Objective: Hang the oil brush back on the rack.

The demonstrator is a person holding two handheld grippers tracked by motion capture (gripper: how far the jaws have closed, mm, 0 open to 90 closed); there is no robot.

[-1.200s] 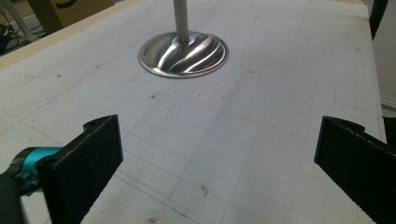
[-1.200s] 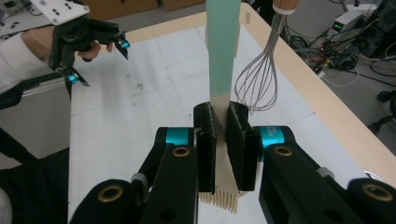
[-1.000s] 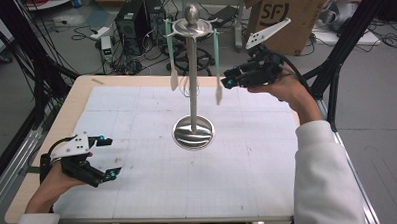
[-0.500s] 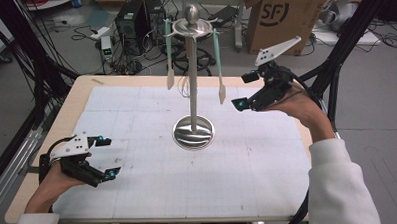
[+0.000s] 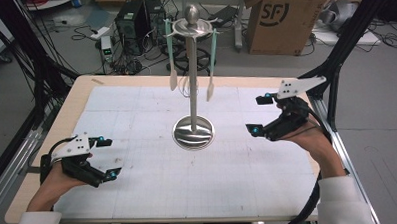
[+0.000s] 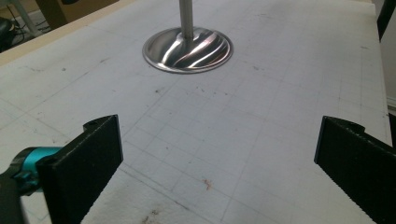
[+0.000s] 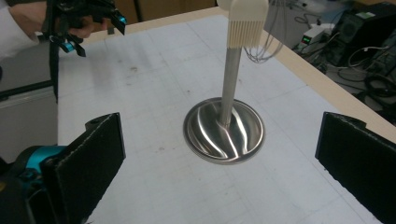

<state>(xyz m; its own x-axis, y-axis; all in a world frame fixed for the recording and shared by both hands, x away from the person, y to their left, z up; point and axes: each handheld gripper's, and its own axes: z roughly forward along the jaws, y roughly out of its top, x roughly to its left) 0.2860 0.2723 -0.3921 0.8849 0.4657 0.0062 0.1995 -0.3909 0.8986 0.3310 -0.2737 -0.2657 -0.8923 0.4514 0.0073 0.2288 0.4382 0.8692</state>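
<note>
The white gridded mat (image 5: 154, 188) is covering the wooden table (image 5: 78, 93), and the steel utensil stand (image 5: 193, 134) is standing upright on its round base near the middle. Two pale spatulas (image 5: 210, 66) are hanging from its top ring, clear of the mat, with a wire whisk (image 7: 268, 44) dangling beside the pole. The right gripper (image 5: 260, 115) is hovering well apart from the stand, off to its right, its jaws having just been opening and now spread wide with nothing between them. The left gripper (image 5: 107, 157) is sitting low at the near left corner, jaws also gaping wide and empty.
</note>
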